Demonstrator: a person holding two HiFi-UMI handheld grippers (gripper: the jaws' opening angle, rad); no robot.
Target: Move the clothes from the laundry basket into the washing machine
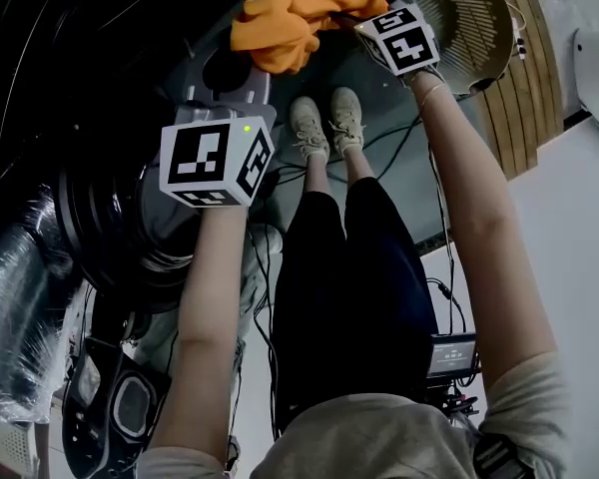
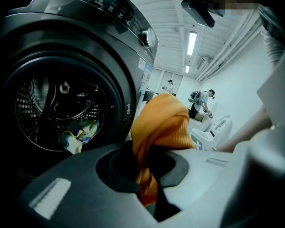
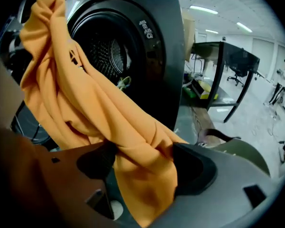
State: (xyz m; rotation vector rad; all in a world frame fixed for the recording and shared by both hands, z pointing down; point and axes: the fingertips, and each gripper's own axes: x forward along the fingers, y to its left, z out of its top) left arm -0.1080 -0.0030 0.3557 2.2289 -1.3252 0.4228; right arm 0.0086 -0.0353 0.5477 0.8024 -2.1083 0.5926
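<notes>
One orange garment [image 1: 290, 23] is being held in the air in front of the washing machine [image 2: 109, 18], just outside its open round mouth and clear of the laundry basket [image 1: 469, 28], which is showing at the top right of the head view. A bunched fold of the cloth is being pinched by the left gripper [image 2: 149, 174], its jaws closed almost fully on it, with more fabric rising in a hump above them. Another part of the same garment is being draped through the right gripper [image 3: 142, 172], whose jaws are being held wide apart. There the cloth is lying in the gap between the dark pads [image 3: 199, 170] and is not being clamped. Inside the perforated drum [image 2: 42, 103], a small heap of pale, multicoloured laundry [image 2: 78, 136] is being shown at the bottom. Both grippers are being carried on bare forearms stretched forward, above a pair of light shoes [image 1: 324, 123] on the grey floor [image 1: 399, 168]. Further off, in the bright room behind, a dark desk [image 3: 213, 49] and several people [image 2: 205, 102] are being caught in the background.
</notes>
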